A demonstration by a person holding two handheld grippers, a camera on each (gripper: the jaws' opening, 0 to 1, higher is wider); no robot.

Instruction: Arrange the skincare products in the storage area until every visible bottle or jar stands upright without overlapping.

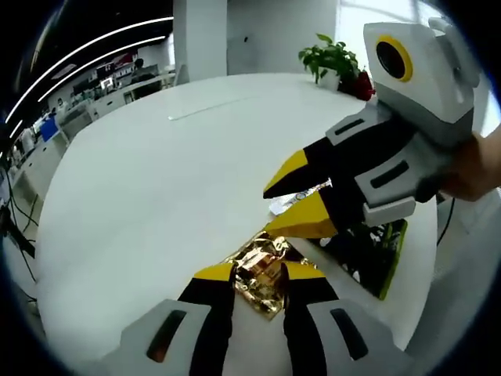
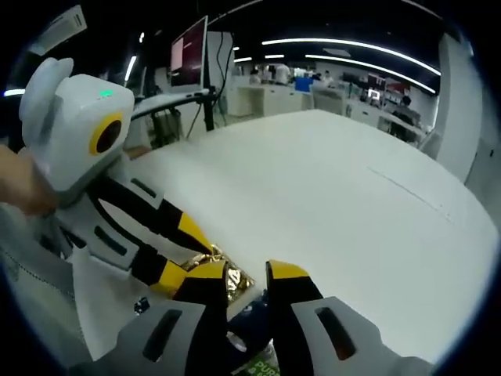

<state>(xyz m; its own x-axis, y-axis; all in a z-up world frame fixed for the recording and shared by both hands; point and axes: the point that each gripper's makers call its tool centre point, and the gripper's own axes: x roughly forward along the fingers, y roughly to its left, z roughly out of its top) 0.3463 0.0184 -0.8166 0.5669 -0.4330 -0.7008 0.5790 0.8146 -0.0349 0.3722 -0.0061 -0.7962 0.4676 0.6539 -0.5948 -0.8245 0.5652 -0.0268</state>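
Left gripper view first: we see a white round table point(image 1: 156, 196) spreading away to the left, with office desks and ceiling light strips beyond its far edge. Low in the middle, our left claw point(image 1: 258, 276) stands with its yellow-tipped jaws parted on either side of a crinkled gold foil packet point(image 1: 262, 278) lying flat on the table; we cannot tell whether the jaws touch it. To the right, the right claw point(image 1: 301, 196) comes in from the edge, held by a hand point(image 1: 473, 168), its two yellow tips slightly apart just above the packet. Beneath it lie a white sachet point(image 1: 301, 196) and a dark box with a green edge point(image 1: 383, 251). A potted green plant point(image 1: 333, 59) stands at the far right rim.

Right gripper view: we see the left claw point(image 2: 184, 254) at the left, tips at the gold packet point(image 2: 231, 282). Our right claw point(image 2: 246, 286) stands open just above the packet, over a dark item with a green label point(image 2: 258, 364) that we cannot identify. A monitor point(image 2: 188, 51) stands behind.
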